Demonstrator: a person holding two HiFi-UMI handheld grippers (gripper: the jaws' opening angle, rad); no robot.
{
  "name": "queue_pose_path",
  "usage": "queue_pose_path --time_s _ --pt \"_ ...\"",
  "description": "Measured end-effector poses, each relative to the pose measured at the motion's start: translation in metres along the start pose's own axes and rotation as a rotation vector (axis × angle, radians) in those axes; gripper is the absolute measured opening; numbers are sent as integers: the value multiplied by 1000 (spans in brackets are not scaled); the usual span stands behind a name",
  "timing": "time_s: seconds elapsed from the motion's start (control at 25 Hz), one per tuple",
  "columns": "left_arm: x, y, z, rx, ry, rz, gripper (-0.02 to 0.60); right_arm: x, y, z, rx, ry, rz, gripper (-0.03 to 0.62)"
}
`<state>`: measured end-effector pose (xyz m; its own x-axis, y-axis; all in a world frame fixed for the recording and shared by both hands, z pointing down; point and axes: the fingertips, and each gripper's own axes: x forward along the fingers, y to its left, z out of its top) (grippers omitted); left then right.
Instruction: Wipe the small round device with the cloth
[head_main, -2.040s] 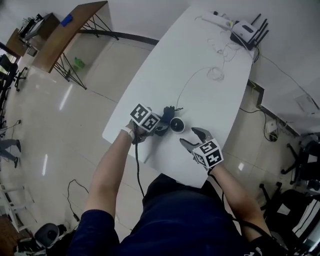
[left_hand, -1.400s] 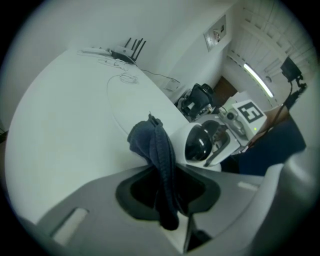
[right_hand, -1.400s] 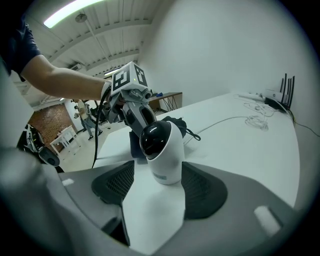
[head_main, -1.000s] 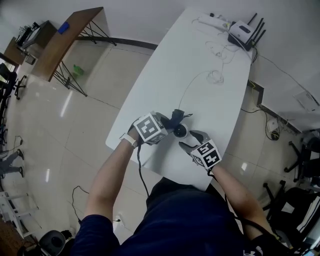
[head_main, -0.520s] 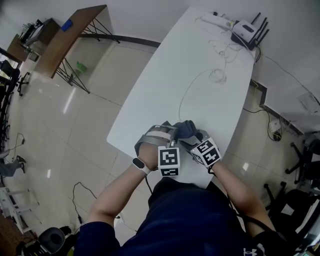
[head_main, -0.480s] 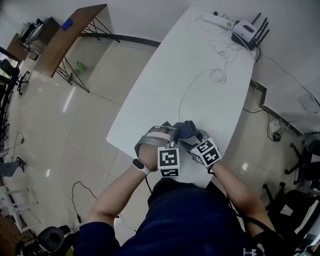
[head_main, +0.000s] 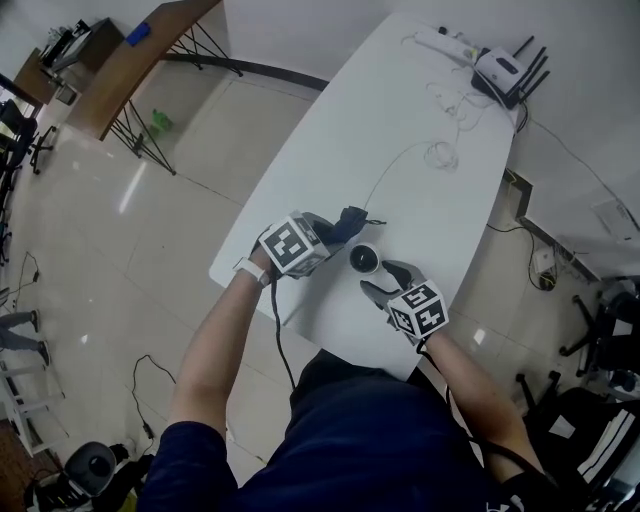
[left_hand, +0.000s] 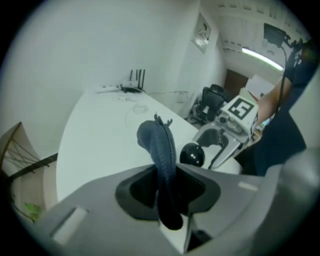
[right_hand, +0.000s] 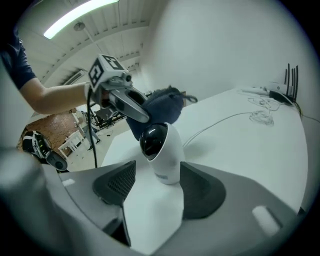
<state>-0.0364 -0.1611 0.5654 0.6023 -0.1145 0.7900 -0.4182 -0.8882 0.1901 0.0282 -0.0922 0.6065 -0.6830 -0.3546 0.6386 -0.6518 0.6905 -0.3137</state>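
While the left gripper pinches the dark blue fabric cloth between narrowly set jaws, the small round white device with a black dome face stands near the near edge of the white table. The right gripper brackets its base with jaws apart and not clamped. The wiping step appears to be in hand, with the cloth just beside the device. The next move calls for laying the cloth on the dome and stroking across.

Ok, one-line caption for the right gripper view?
Right tongs open around the white device on the table; left tongs hold the dark cloth just behind it.
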Motion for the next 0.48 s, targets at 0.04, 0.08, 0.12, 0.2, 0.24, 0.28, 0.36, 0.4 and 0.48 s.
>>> queue_pose_path --time_s 0.04,0.08,0.12,0.2,0.24,0.28,0.36,0.4,0.48 --pt "8 4 -4 26 50 -37 92 -1 1 0 5 -2 -3 285" --pt "17 3 -6 47 94 -84 92 -2 2 1 9 -4 -7 285" --pt "24 -2 -7 56 126 -142 92 -3 2 1 12 -6 -13 285" --pt "41 -11 -10 71 177 -241 92 -5 1 1 21 -9 -25 285" --pt "49 -13 -14 86 209 -268 92 -6 0 1 29 -11 -31 285" --pt "56 -13 -19 106 243 -281 90 -8 -1 1 38 -14 -36 284" --pt "64 -13 -26 140 288 -290 89 -11 -4 0 56 -21 -43 284" --pt "65 -14 -27 147 292 -296 89 -13 -6 -1 65 -25 -46 282" --pt "62 -17 -23 152 278 -308 89 -15 -10 -3 82 -31 -47 281"
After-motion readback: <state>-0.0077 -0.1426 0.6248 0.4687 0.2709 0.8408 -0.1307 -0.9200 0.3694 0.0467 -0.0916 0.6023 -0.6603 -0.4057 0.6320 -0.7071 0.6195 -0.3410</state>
